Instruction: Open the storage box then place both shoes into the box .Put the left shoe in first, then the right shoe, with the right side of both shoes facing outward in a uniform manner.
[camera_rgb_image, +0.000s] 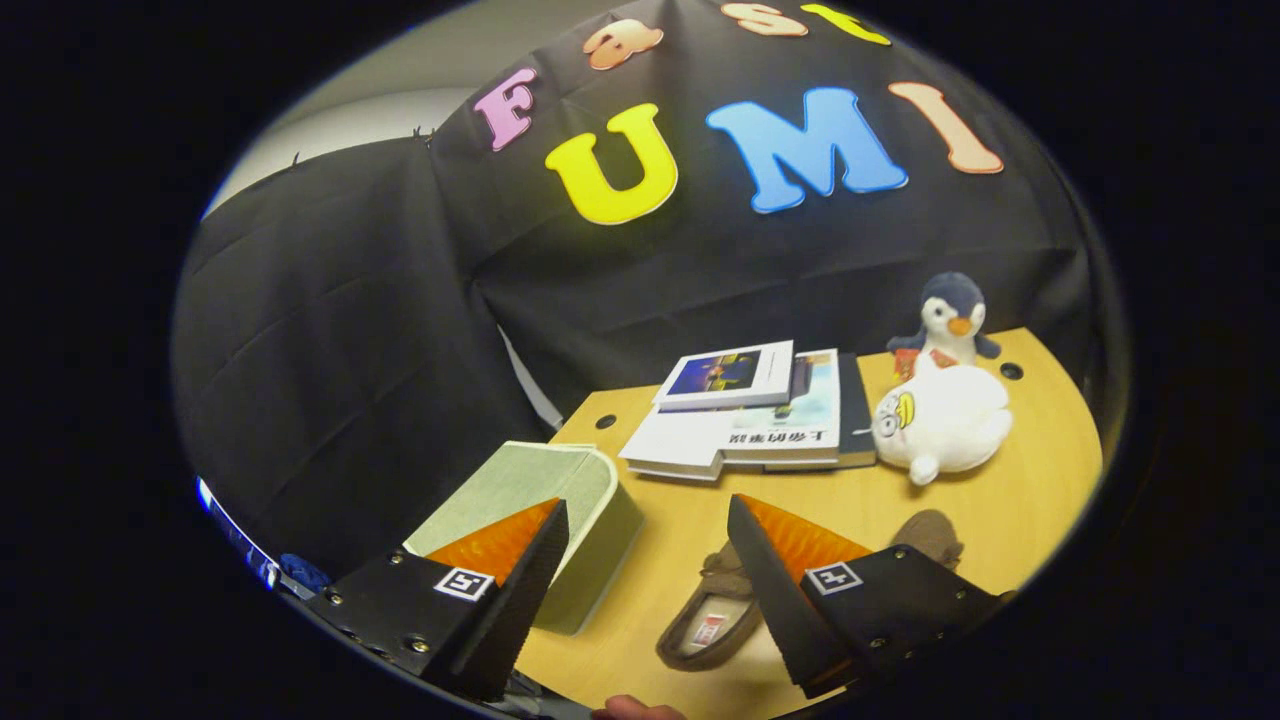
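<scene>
**Booth table with closed storage box and one visible shoe; gripper released**

Black cloth (350, 330) forms the booth wall behind and to the left of a light wooden table (1010, 500). Two dark round holes mark the tabletop, one near its far left corner and one near its far right corner.

Gripper: the hand-held gripper (648, 515) hangs above the near part of the table with its fingers spread wide apart. Nothing sits between them and neither finger presses on any object. A square marker is fixed on each finger mount.

Storage box: the pale green storage box (590, 500) rests on the near left part of the table, partly behind the left finger. Its lid appears to be down; whether it is latched cannot be told.

Shoe: a brown slipper-type shoe (715, 620) lies on the table just right of the box, partly hidden behind the right finger. Its opening faces up and a small label shows on the insole. Which foot it belongs to cannot be told. Part of the brown material (925, 535) shows beyond the right finger; whether this is the same shoe or a second one cannot be told.

Other items: a stack of books (760, 415) lies at the far middle of the table. A white plush toy (945, 420) lies just right of the books, and a penguin plush (950, 315) stands behind it, near the far edge.

A fingertip (635, 710) of a person shows at the near edge, below the fingers.
</scene>
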